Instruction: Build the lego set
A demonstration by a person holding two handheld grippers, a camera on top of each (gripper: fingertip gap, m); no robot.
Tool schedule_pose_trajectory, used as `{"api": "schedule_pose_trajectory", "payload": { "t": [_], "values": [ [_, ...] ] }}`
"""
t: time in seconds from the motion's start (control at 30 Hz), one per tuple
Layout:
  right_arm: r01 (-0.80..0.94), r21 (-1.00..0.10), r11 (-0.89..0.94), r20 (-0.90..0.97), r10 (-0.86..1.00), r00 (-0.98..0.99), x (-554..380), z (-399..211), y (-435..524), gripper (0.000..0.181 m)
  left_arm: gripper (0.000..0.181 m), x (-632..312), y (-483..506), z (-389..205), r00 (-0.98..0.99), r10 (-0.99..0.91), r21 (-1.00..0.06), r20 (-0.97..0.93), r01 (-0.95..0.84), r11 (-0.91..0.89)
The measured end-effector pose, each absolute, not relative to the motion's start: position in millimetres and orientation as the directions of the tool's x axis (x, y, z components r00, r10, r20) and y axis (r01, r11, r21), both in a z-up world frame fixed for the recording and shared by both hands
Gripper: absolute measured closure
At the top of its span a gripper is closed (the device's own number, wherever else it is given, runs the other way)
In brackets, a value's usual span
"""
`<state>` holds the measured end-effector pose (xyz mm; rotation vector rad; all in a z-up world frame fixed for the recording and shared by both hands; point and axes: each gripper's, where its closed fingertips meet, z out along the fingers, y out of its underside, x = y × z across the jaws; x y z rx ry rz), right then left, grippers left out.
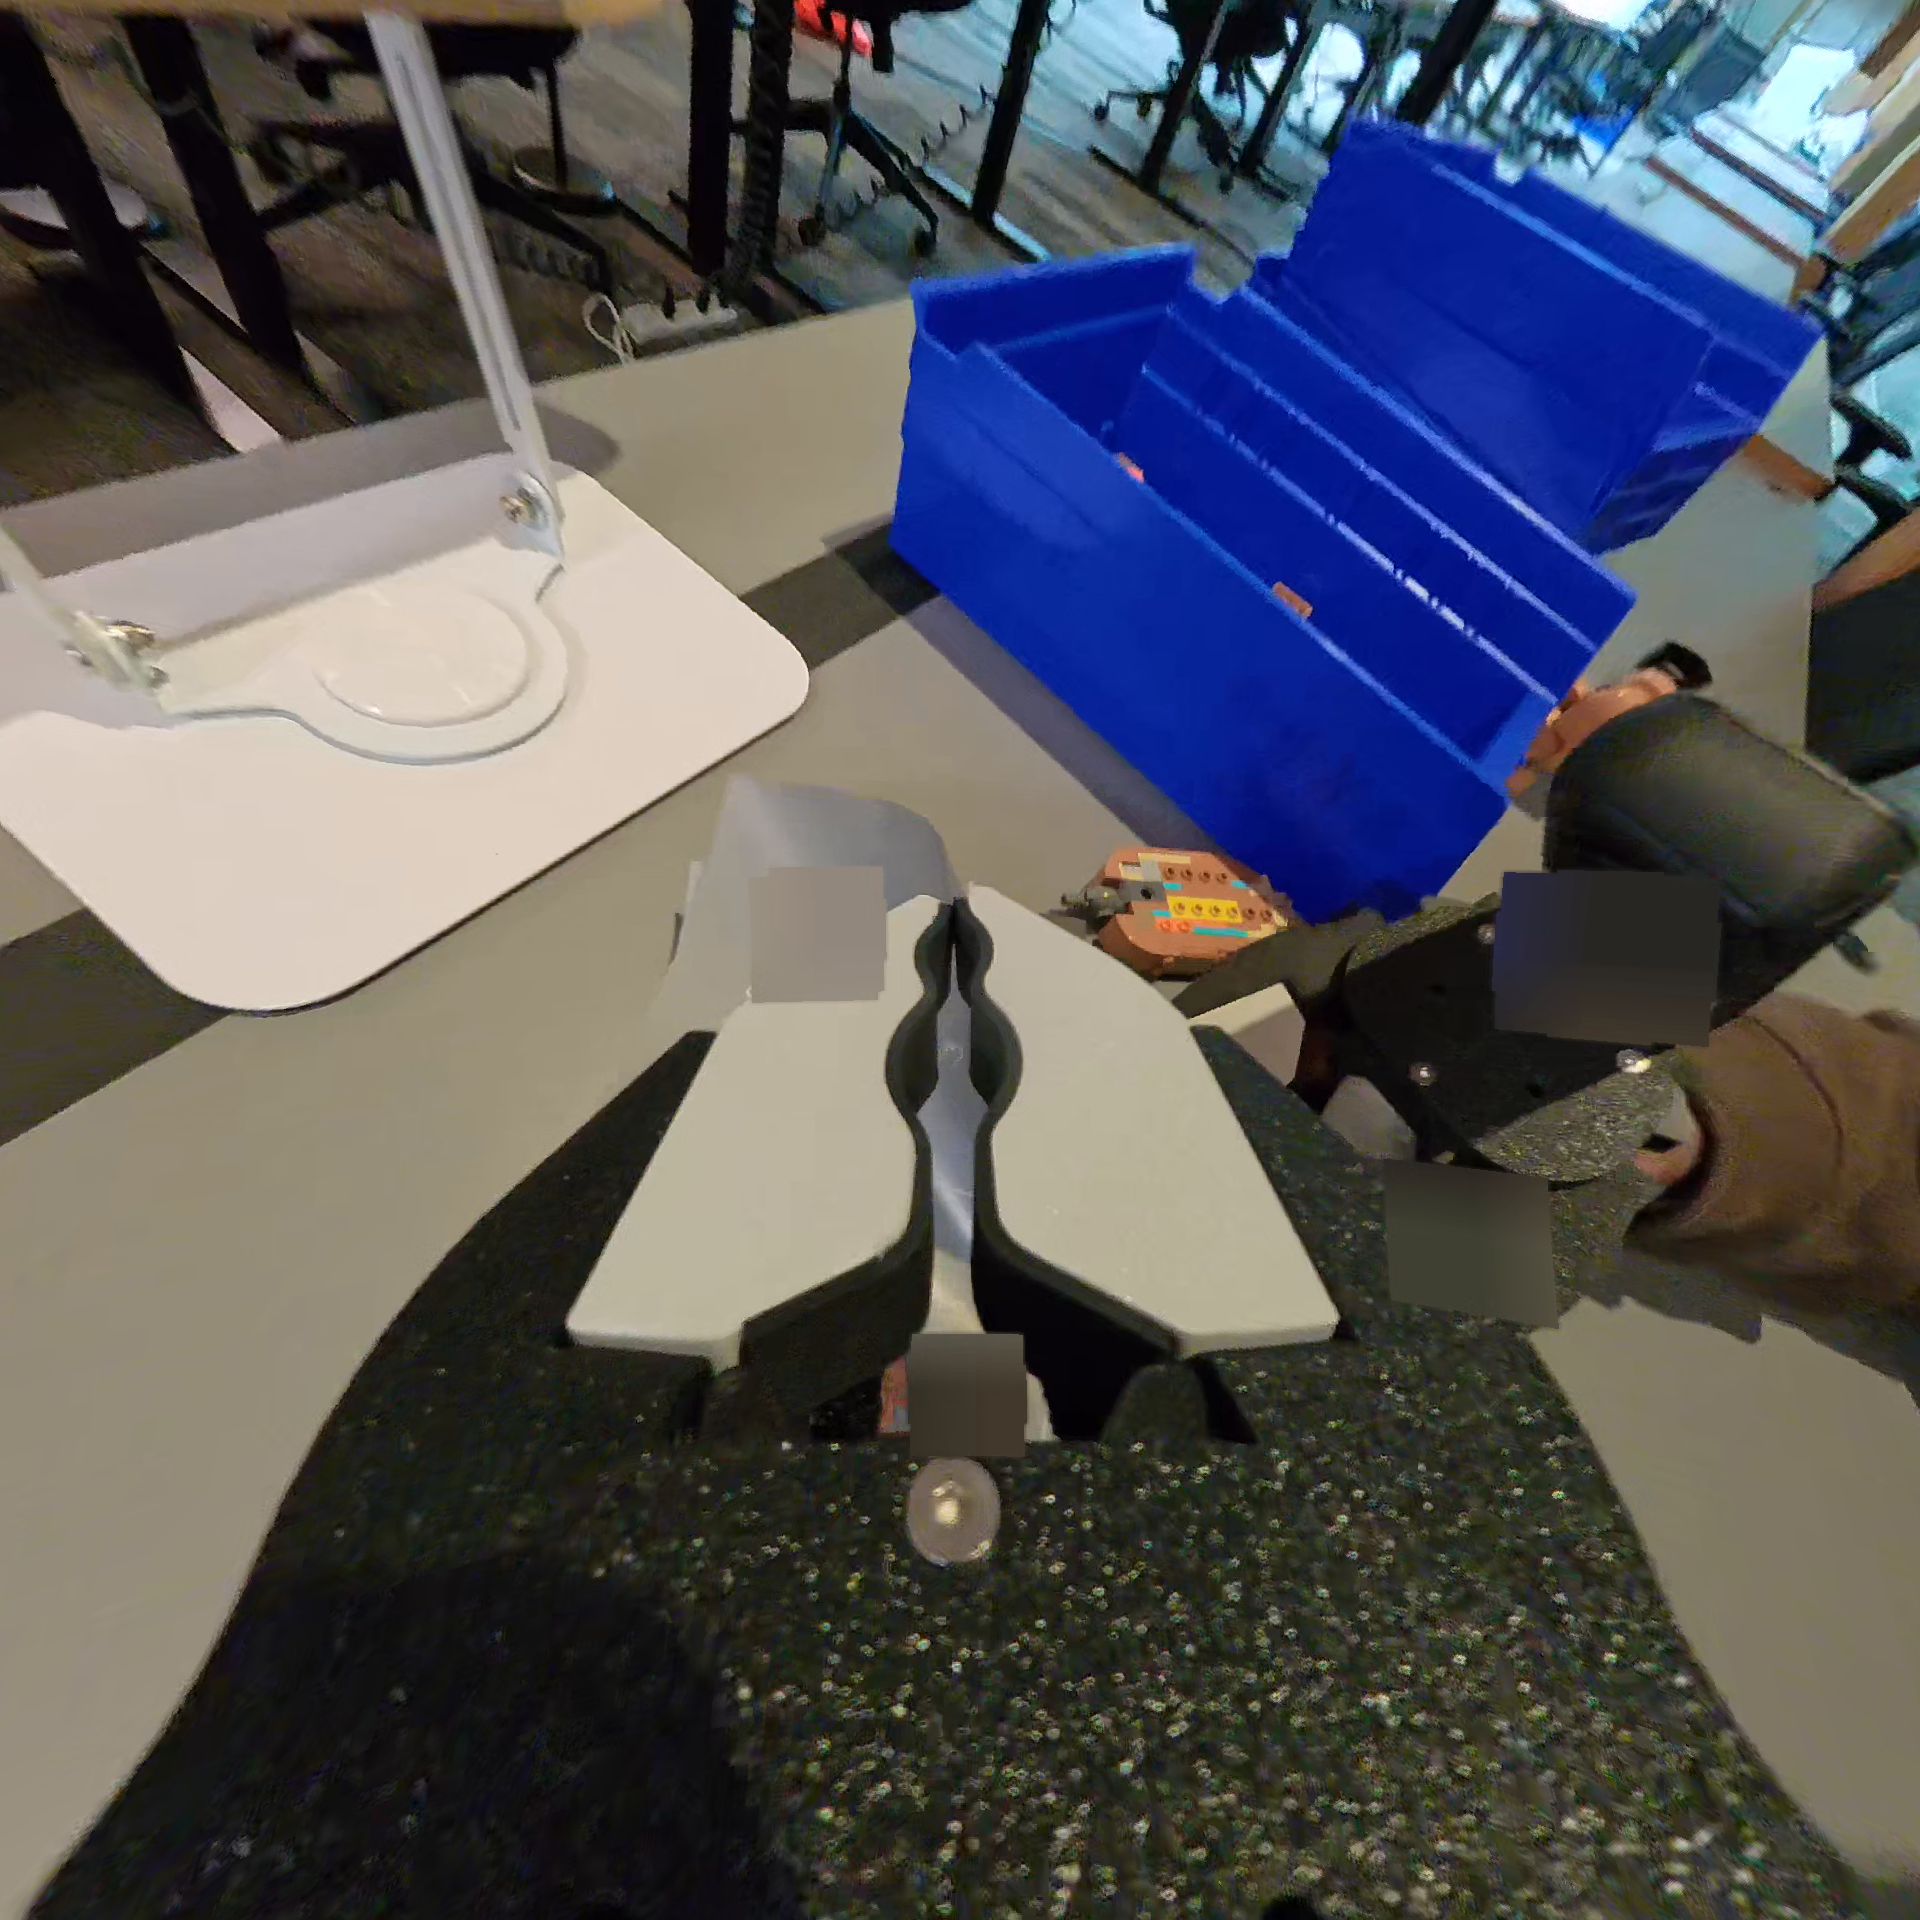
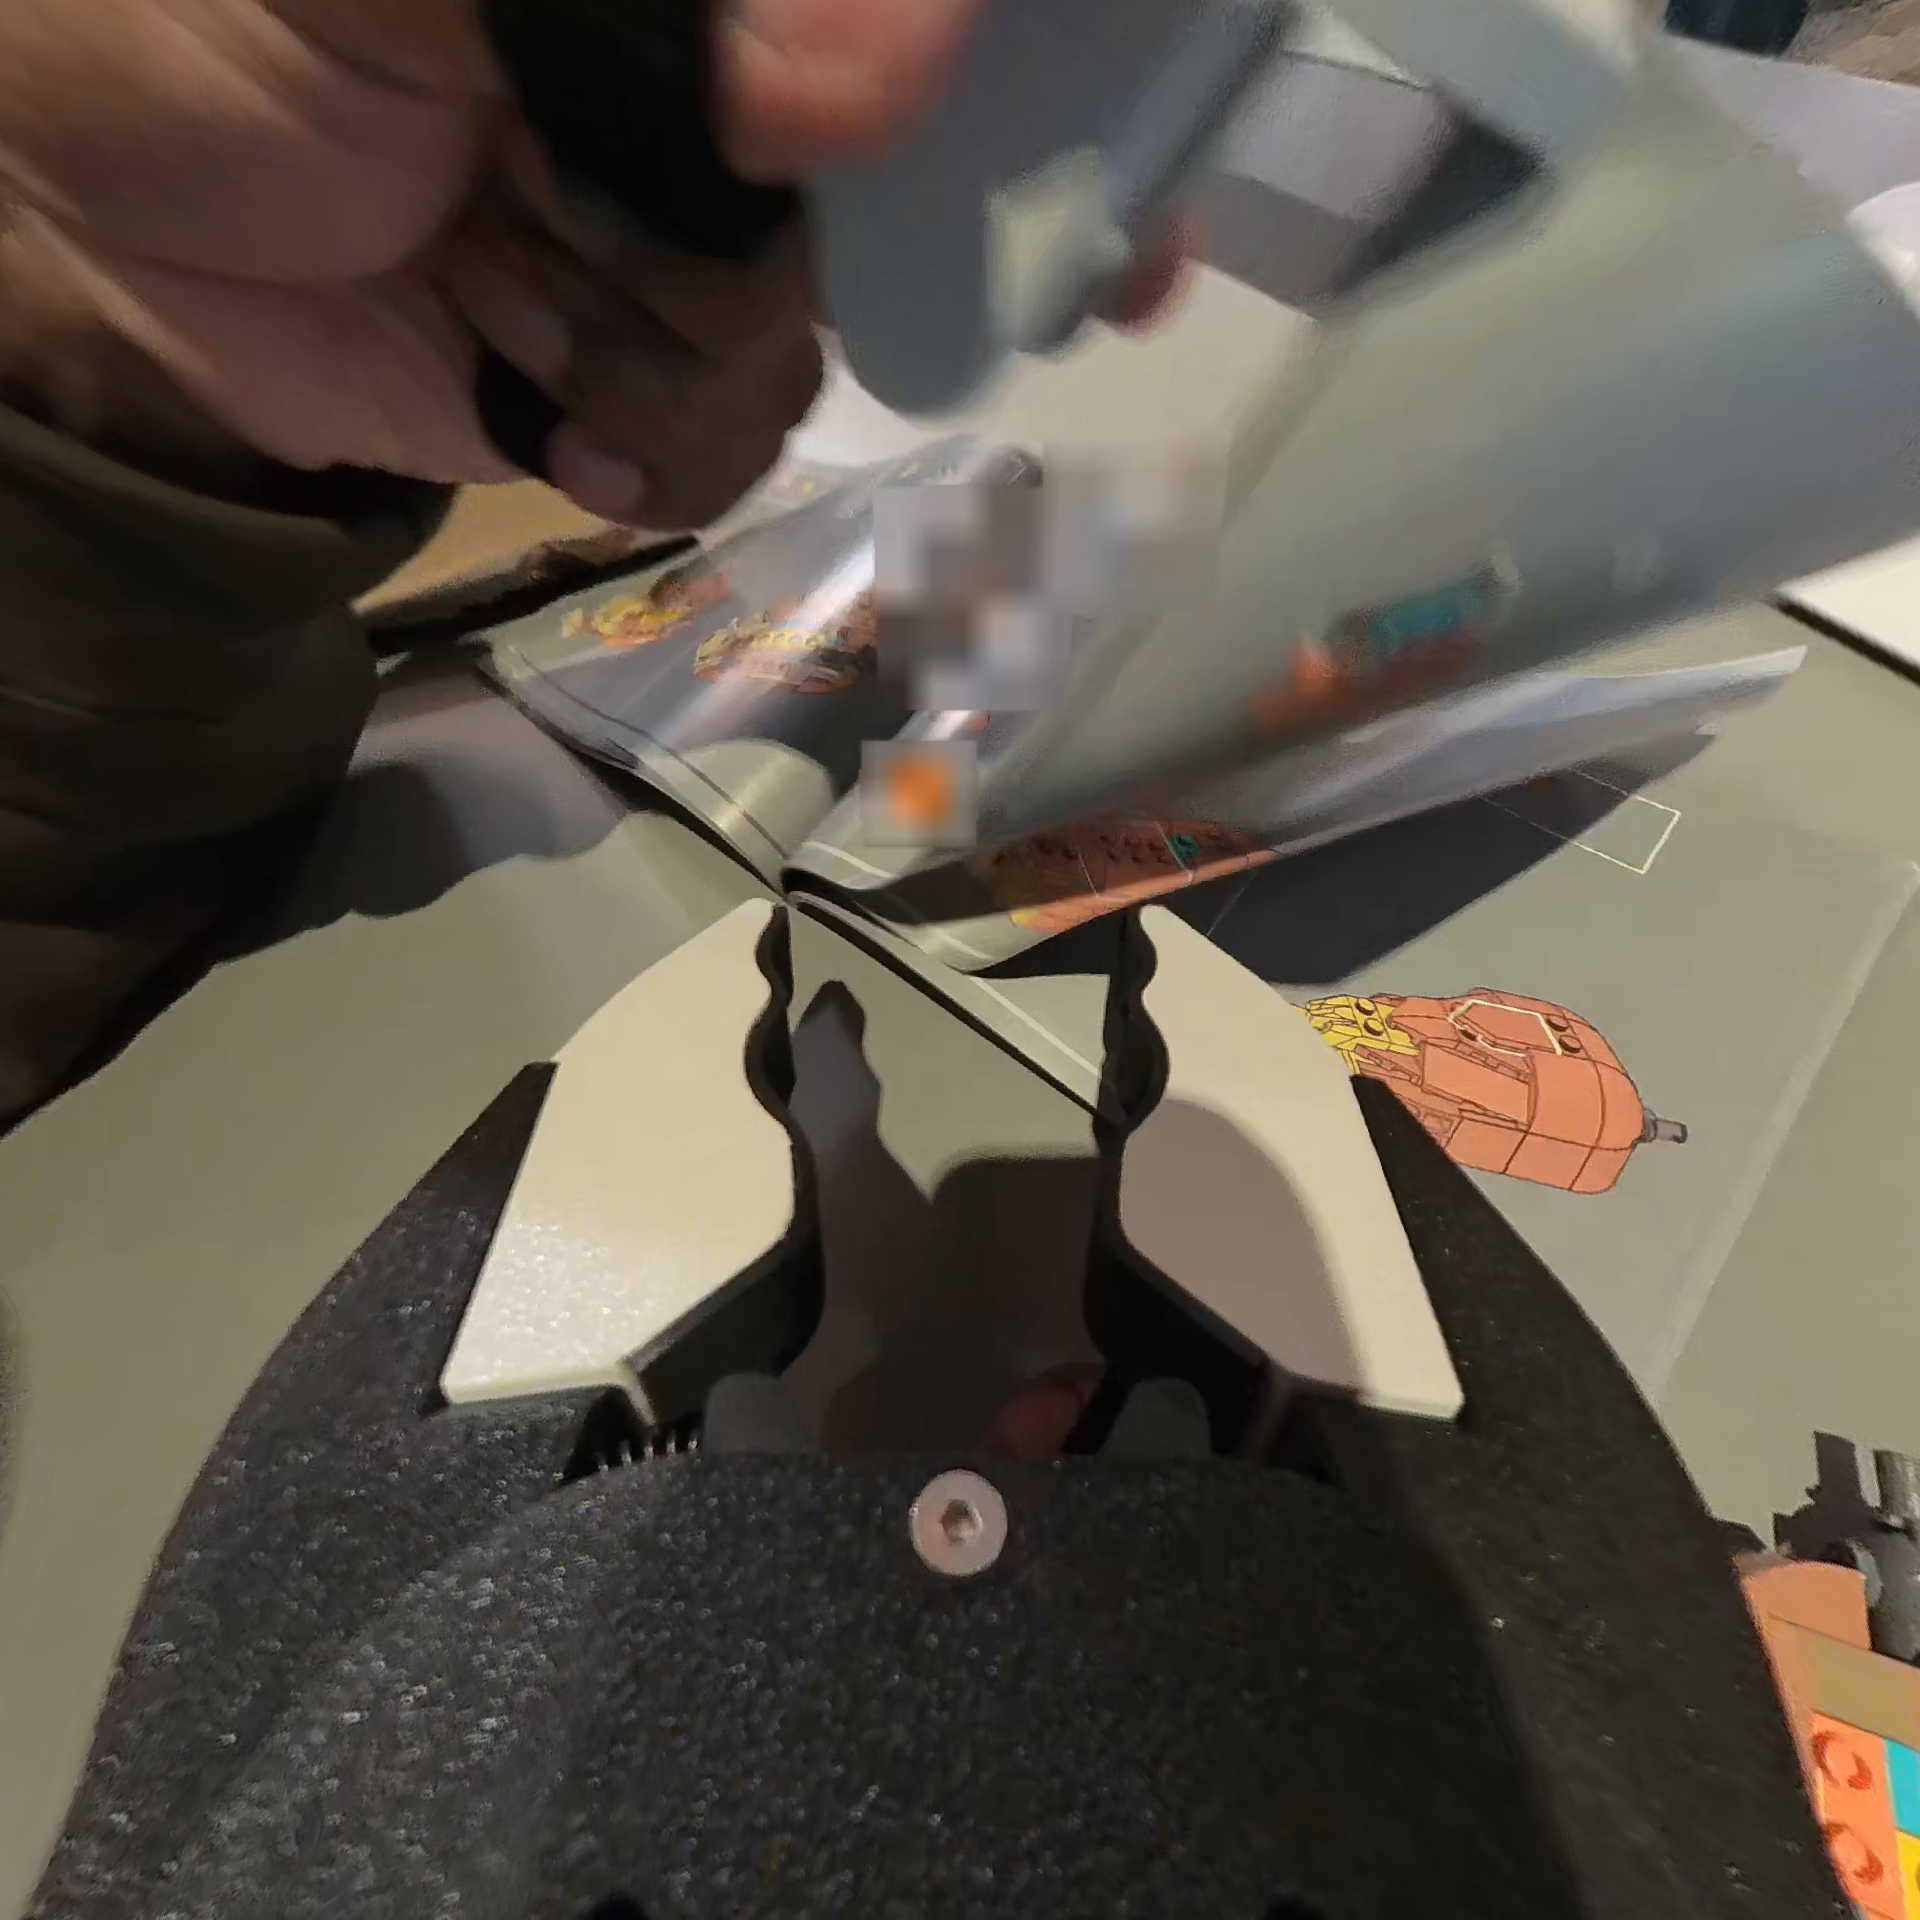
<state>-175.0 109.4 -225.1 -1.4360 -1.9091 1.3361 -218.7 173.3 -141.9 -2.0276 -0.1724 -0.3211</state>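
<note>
My left gripper is shut on a pale page of the instruction booklet and holds it lifted. A partly built brown lego model with yellow and orange plates lies on the table just right of its tips. My right gripper is open and empty, low over the open booklet, whose spine runs between its fingers. The lifted page curls above it, blurred, with the left gripper at the top. The right gripper also shows in the left wrist view.
Blue divided bins stand behind the model. A white stand base with a clear arm sits at the left. A hand and dark sleeve fill the right wrist view's upper left. A corner of the model shows at its lower right.
</note>
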Motion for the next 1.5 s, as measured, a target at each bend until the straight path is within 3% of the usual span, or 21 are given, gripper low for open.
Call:
{"api": "schedule_pose_trajectory", "payload": {
  "t": [0.53, 0.9, 1.13, 1.27, 1.37, 1.5],
  "values": [
    [0.322, -0.946, 0.045, -0.051, 0.958, -0.284, -154.1, -177.2, 127.5, 0.117, 0.181, -260.0, 59.8, -102.9, 0.875, 0.273, -0.899, 0.401, 0.433, -0.068],
    [0.385, -0.911, 0.147, -0.07, 0.864, -0.498, -200.8, -172.1, 71.7, 0.114, 0.177, -270.5, -7.5, -110.5, 0.787, 0.398, -0.872, 0.471, 0.484, 0.076],
    [0.495, -0.84, 0.221, -0.132, 0.803, -0.582, -229.5, -199.3, 58.0, 0.114, 0.141, -250.8, -39.7, -139.8, 0.801, 0.426, -0.86, 0.421, 0.501, -0.092],
    [0.502, -0.816, 0.287, -0.102, 0.783, -0.614, -230.6, -208.4, 50.2, 0.114, 0.135, -246.6, -71.7, -176.6, 0.835, 0.537, -0.863, 0.115, 0.351, -0.362],
    [0.499, -0.799, 0.336, -0.075, 0.767, -0.637, -228.5, -211.9, 43.7, 0.114, 0.129, -245.5, -92.7, -207.4, 0.83, 0.535, -0.766, -0.155, 0.241, -0.596],
    [0.482, -0.797, 0.364, -0.053, 0.753, -0.656, -223.1, -206.6, 37.0, 0.114, 0.125, -244.2, -109.2, -234.6, 0.818, 0.517, -0.669, -0.254, 0.237, -0.704]
  ]
}}
